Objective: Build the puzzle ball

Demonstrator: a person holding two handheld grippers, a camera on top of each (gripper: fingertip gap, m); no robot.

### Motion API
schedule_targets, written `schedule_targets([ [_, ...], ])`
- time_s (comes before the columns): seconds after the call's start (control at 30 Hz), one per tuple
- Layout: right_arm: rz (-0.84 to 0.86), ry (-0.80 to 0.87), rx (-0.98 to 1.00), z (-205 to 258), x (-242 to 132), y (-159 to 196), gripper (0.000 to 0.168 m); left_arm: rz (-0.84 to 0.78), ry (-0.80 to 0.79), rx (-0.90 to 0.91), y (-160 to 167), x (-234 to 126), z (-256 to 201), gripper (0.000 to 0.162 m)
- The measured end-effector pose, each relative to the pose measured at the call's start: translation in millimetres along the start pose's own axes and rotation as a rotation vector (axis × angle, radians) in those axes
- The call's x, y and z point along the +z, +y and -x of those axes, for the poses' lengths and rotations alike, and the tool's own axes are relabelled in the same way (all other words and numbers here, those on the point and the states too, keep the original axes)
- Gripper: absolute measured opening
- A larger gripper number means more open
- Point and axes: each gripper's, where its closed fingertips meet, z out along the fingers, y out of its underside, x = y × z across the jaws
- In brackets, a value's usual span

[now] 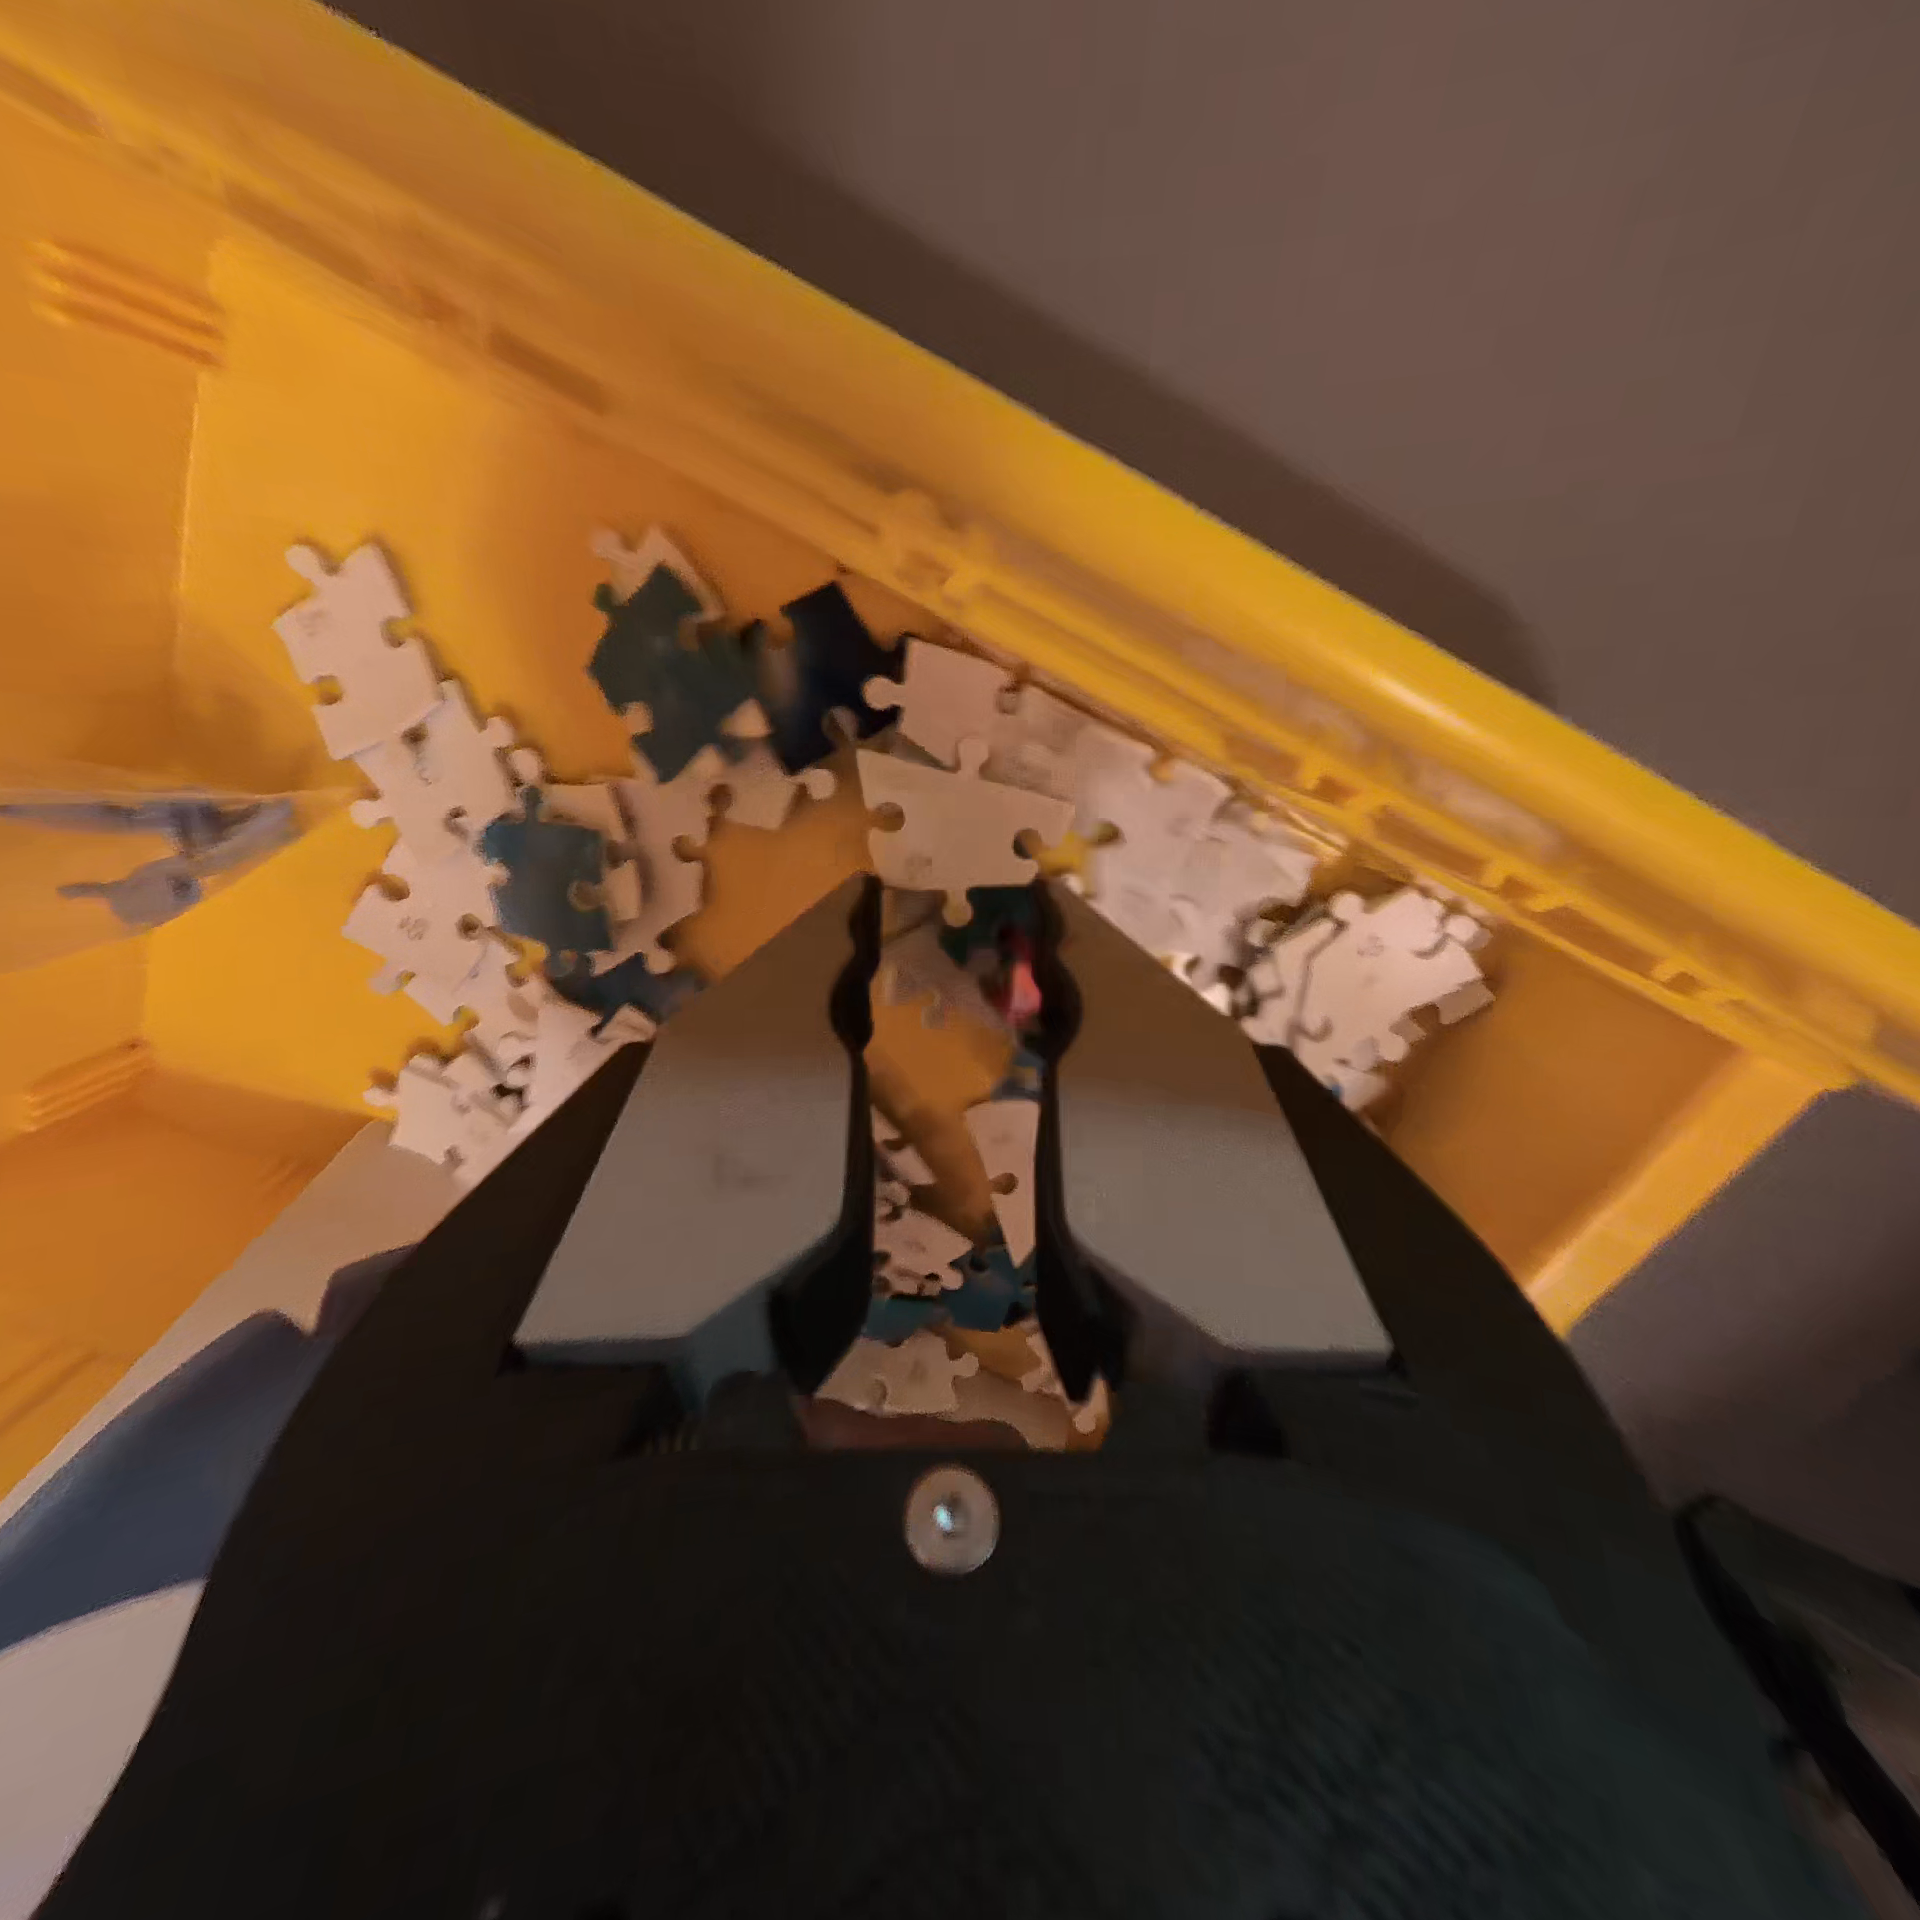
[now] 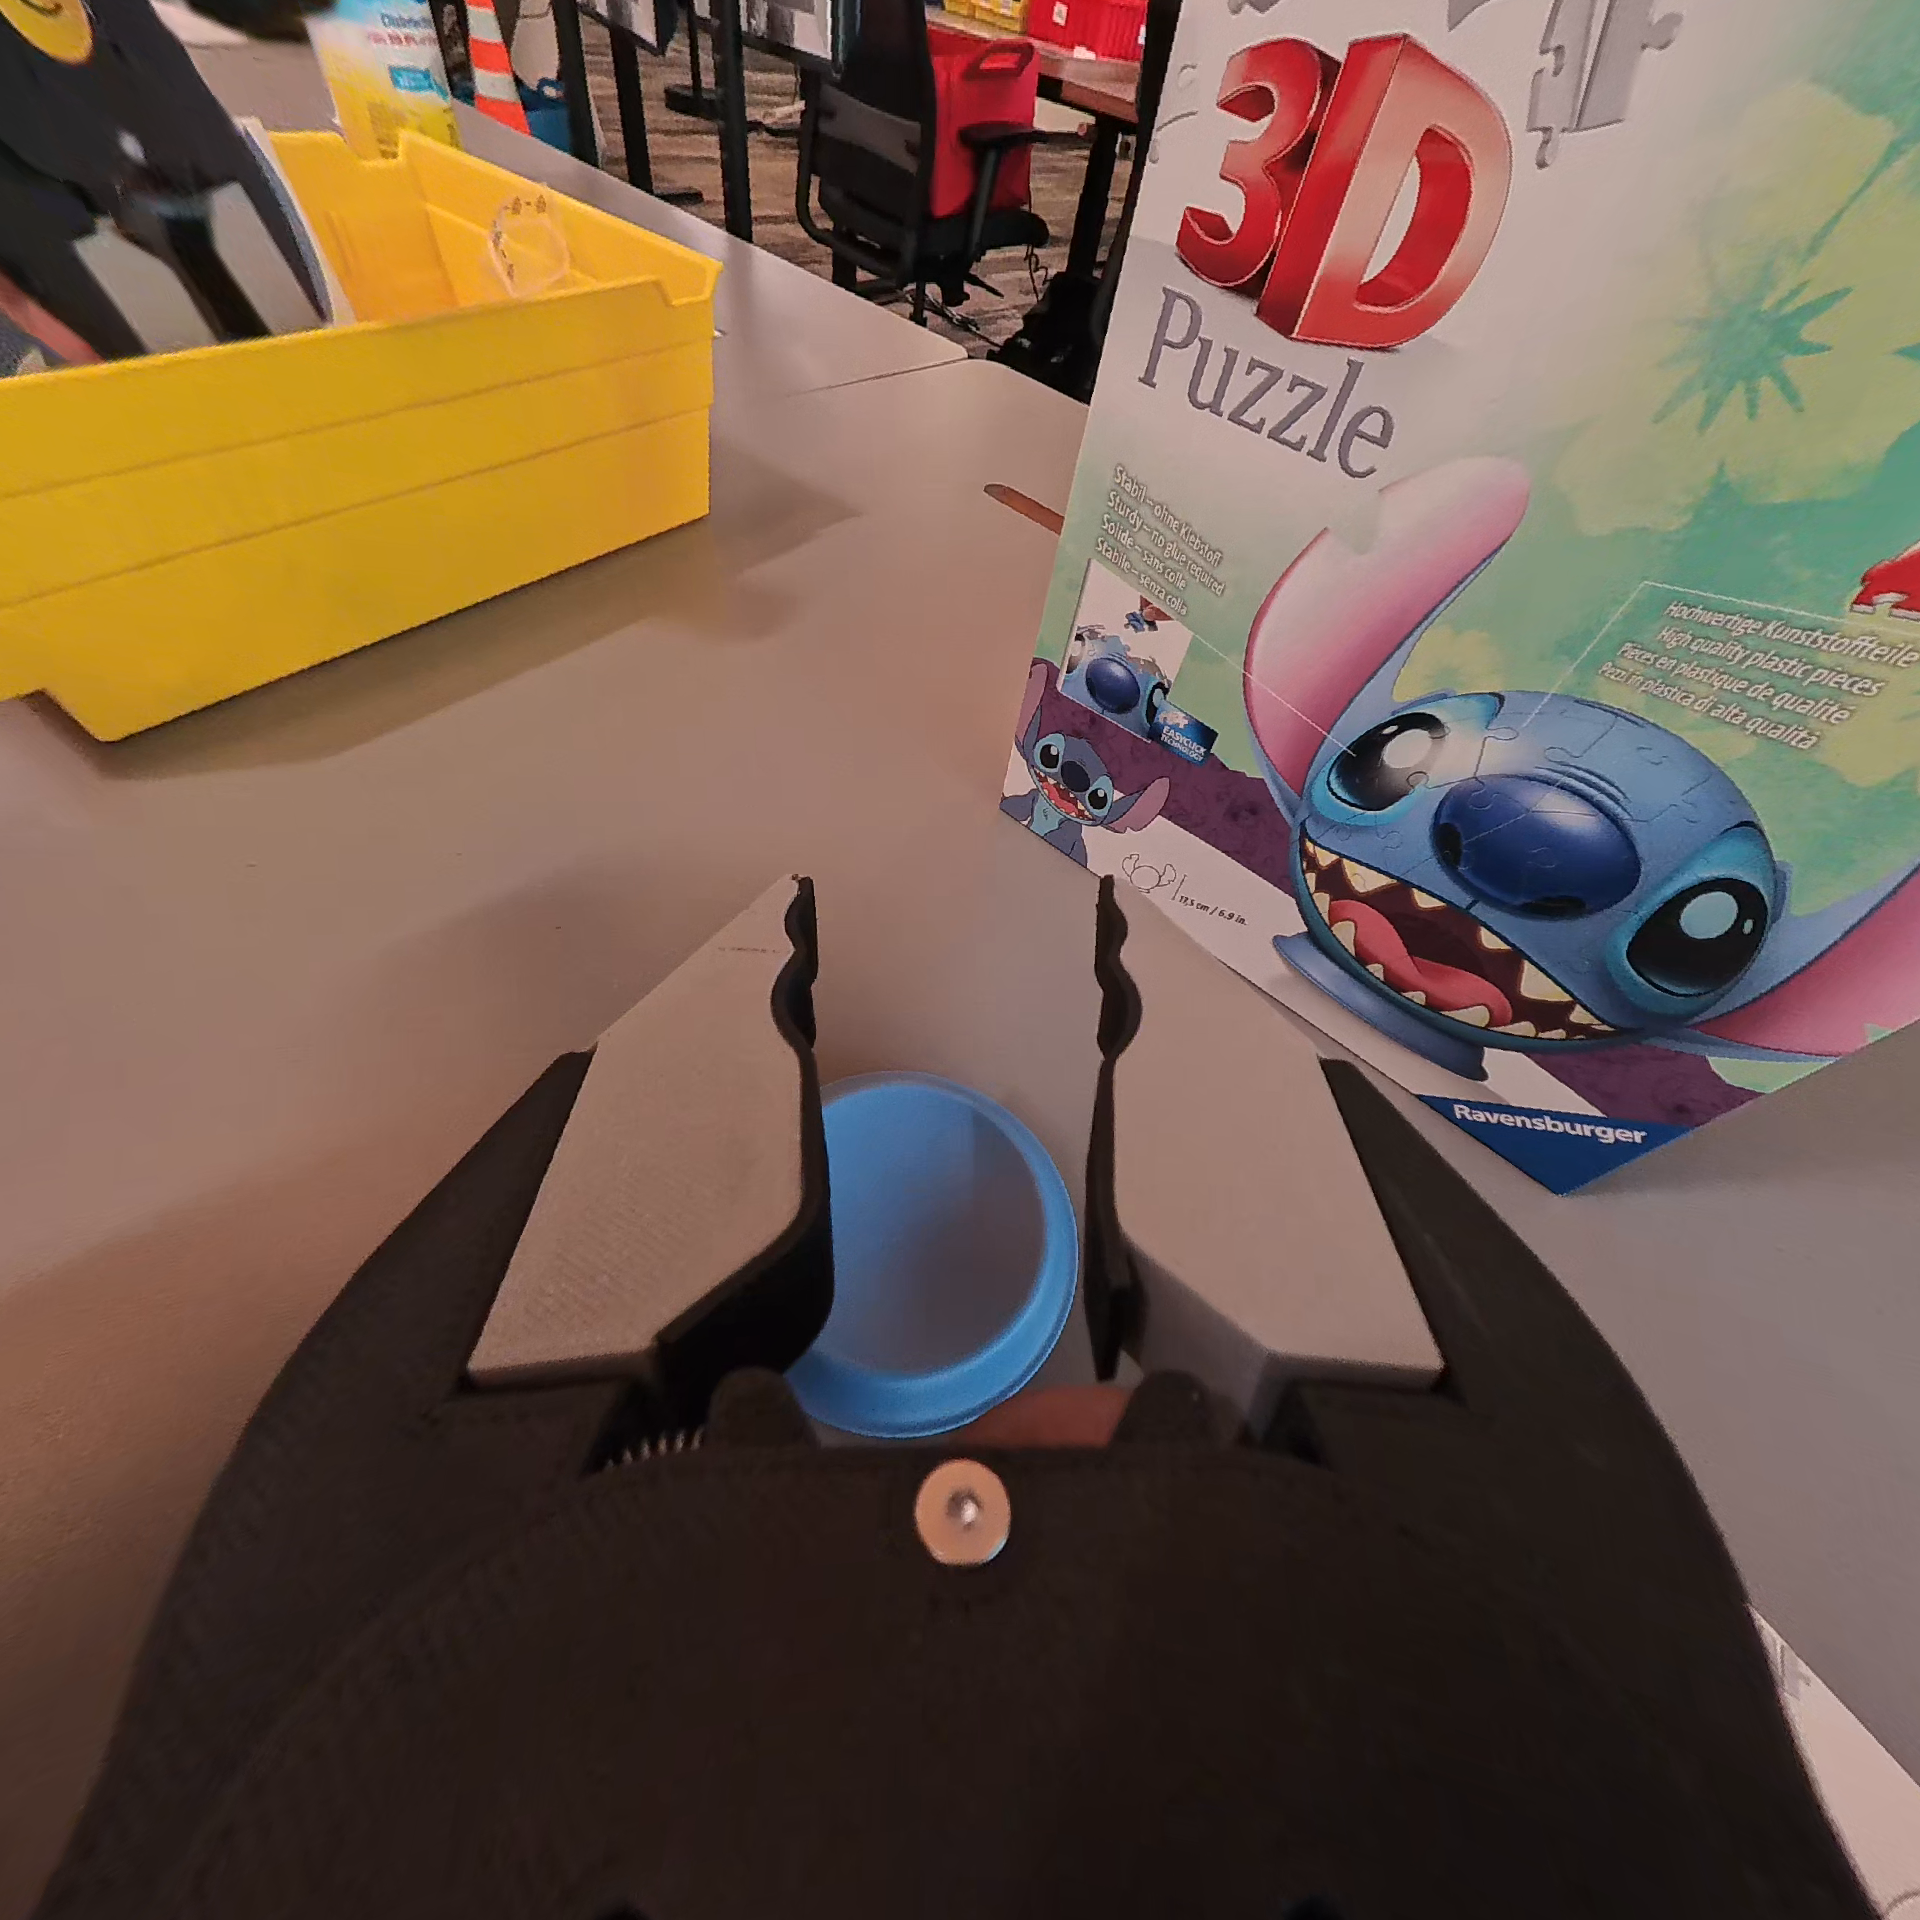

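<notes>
Puzzle ball pieces (image 1: 665,831), white-backed and blue plastic, lie loose and unassembled in the yellow plastic bin (image 1: 1039,499); the left gripper (image 1: 951,894) apparently pinches one white piece (image 1: 961,821), while the right gripper (image 2: 956,914) hangs spread over the blue ring stand (image 2: 935,1247).

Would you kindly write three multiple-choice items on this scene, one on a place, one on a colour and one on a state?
1. Where do the loose puzzle pieces lie?
A. In the yellow bin
B. On the puzzle box
C. On the floor

2. What colour is the ring-shaped stand under the right gripper?
A. Red
B. Blue
C. Green

3. How are the right gripper's jaws?
A. Shut on a puzzle piece
B. Shut on nothing
C. Open

Answers: 1 A, the left wrist view shows them heaped inside the bin; 2 B, a blue rim shows between the fingers; 3 C, a wide gap separates the tips, with nothing held.
</notes>
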Motion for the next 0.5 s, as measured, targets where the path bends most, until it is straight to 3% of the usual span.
schedule_targets([
  [0.07,-0.001,0.002,-0.002,-0.1,-0.3,-0.1,0.051,-0.051,0.004,-0.047,-4.2,-11.0,4.2,0.030],
  [0.13,-0.001,0.004,-0.001,-0.6,-0.6,-0.1,0.051,-0.100,0.045,-0.077,-6.1,-24.2,2.4,0.049],
  [0.23,-0.001,0.007,0.002,-1.6,-0.8,0.1,0.051,-0.137,0.093,-0.053,0.2,-42.1,-5.7,0.047],
  [0.4,0.003,0.005,0.001,-1.3,0.2,0.6,0.051,0.028,0.196,0.077,39.9,-38.9,-36.6,0.053],
  [0.47,0.005,0.004,0.000,-0.8,0.8,1.0,0.051,0.110,0.236,0.131,54.6,-28.9,-49.1,0.062],
  [0.5,0.007,0.004,-0.001,-0.6,1.1,1.4,0.051,0.148,0.257,0.157,60.5,-22.5,-55.9,0.056],
])
